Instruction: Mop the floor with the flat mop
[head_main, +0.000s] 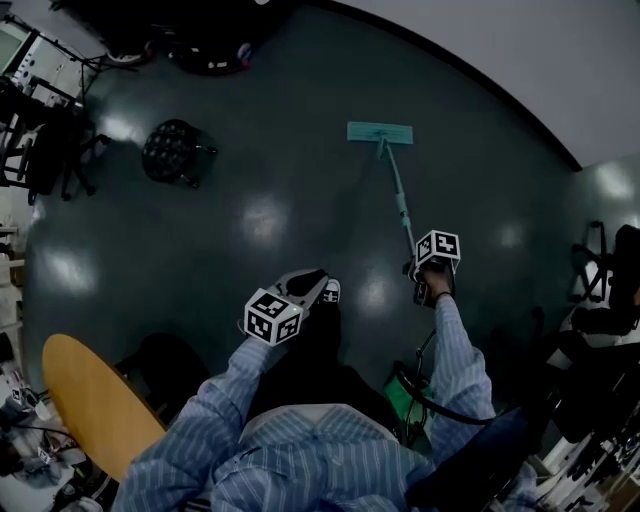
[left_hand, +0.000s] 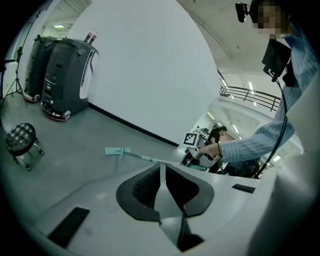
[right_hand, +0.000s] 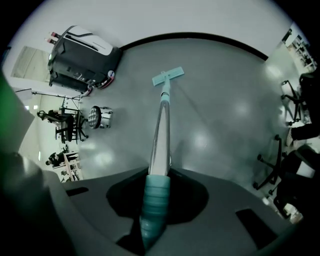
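A flat mop with a teal head (head_main: 380, 132) lies on the dark grey floor, its metal pole (head_main: 398, 195) running back to my right gripper (head_main: 424, 272). In the right gripper view the pole (right_hand: 161, 135) and teal grip (right_hand: 155, 200) pass between the jaws, which are shut on the grip; the mop head (right_hand: 168, 76) sits far ahead near the wall. My left gripper (head_main: 312, 285) hangs over the floor to the left, apart from the mop, jaws shut with nothing between them (left_hand: 161, 182). From the left gripper view the mop head (left_hand: 116, 151) shows flat on the floor.
A black round stool (head_main: 175, 150) stands at the left. A dark machine (right_hand: 82, 57) is parked by the white wall (head_main: 520, 50). Office chairs (head_main: 50, 150) are at far left and far right (head_main: 600, 270). A yellow tabletop (head_main: 90, 400) is near my left side.
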